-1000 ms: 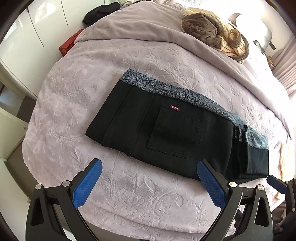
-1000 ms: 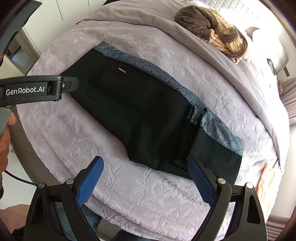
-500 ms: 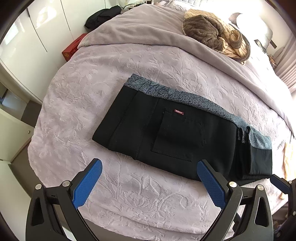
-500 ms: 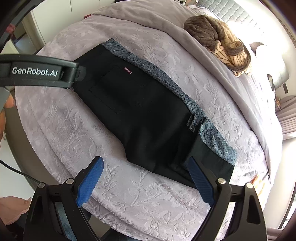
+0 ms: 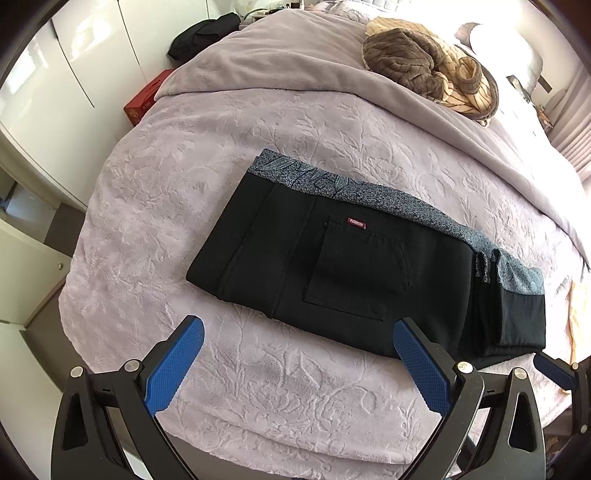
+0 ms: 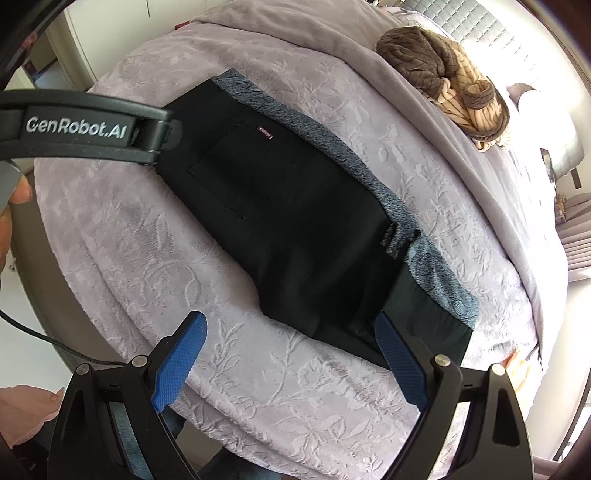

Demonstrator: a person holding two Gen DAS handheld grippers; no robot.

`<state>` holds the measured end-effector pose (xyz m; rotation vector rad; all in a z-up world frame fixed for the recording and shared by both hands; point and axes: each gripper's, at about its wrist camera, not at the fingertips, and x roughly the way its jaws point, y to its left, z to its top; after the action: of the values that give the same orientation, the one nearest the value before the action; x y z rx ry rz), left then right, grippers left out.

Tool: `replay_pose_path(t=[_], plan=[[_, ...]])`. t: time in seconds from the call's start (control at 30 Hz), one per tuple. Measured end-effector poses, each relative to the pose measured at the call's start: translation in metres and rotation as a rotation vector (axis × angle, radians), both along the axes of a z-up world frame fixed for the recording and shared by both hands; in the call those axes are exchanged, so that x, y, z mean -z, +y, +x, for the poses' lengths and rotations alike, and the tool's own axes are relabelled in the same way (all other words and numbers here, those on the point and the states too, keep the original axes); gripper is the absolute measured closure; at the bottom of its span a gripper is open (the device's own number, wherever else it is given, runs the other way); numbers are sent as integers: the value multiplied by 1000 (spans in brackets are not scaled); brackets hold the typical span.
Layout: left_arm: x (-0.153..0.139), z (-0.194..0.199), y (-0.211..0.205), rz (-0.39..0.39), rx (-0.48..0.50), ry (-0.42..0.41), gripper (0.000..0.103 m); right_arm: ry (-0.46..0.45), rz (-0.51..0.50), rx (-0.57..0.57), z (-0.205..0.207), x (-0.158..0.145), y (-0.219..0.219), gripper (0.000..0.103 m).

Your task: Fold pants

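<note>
now the black pants with a blue-grey patterned waistband [image 5: 351, 273] lie folded into a long flat rectangle across the middle of the left wrist view, resting on the pale lilac embossed floral bedspread [image 5: 207, 155]. a small red label [image 5: 357, 223] sits just above the back pocket, and the waistband runs along the upper edge of the bundle. at the right end of the pants a thicker folded layer stacks up near the right of the frame.

the left gripper [image 5: 295, 363] is at the bottom of that view, its blue-padded jaws spread wide apart and holding nothing, hovering above bare bedspread just short of the near edge of the pants. the right gripper [image 6: 288, 363] fills the bottom of the right wrist view, jaws likewise wide apart and empty, its right finger overlapping the near corner of the pants [image 6: 295, 221] in the picture; i cannot tell whether it touches the cloth.

in the upper left of the right wrist view a black bar printed with white lettering [image 6: 81, 127] crosses in front of the pants, and fingertips of a person's hand [image 6: 20, 192] show at the left edge.

a crumpled brown and cream striped blanket [image 5: 432, 70] sits in the upper right of the left wrist view, well apart from the pants, on a smooth grey-lilac cover [image 5: 280, 59]. a red box [image 5: 144, 101] and a dark heap of cloth [image 5: 205, 35] are in the upper left, beside white cupboard doors [image 5: 55, 85].
</note>
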<state>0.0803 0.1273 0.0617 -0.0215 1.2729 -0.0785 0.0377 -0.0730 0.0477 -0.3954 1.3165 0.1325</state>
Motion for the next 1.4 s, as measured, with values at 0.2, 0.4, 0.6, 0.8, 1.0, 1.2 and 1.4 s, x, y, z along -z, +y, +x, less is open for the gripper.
replay_pose_path(t=[0.2, 0.4, 0.6, 0.8, 1.0, 1.2, 1.4], plan=[[-3, -1, -8, 80, 38, -21, 0, 32, 49, 31, -1, 6, -6, 9], [-2, -1, -11, 85, 49, -15, 0, 86, 135, 127, -1, 16, -29, 9], [3, 1, -18, 130, 66, 3, 0, 111, 153, 192, -2, 22, -44, 9], [9, 3, -24, 140, 88, 32, 0, 123, 146, 217, 0, 25, -50, 9], [10, 4, -25, 121, 83, 35, 0, 122, 135, 218, 2, 26, -52, 9], [13, 5, -24, 113, 76, 45, 0, 114, 125, 206, 6, 25, -53, 9], [16, 6, -27, 119, 81, 55, 0, 115, 137, 210, 7, 27, -54, 9]])
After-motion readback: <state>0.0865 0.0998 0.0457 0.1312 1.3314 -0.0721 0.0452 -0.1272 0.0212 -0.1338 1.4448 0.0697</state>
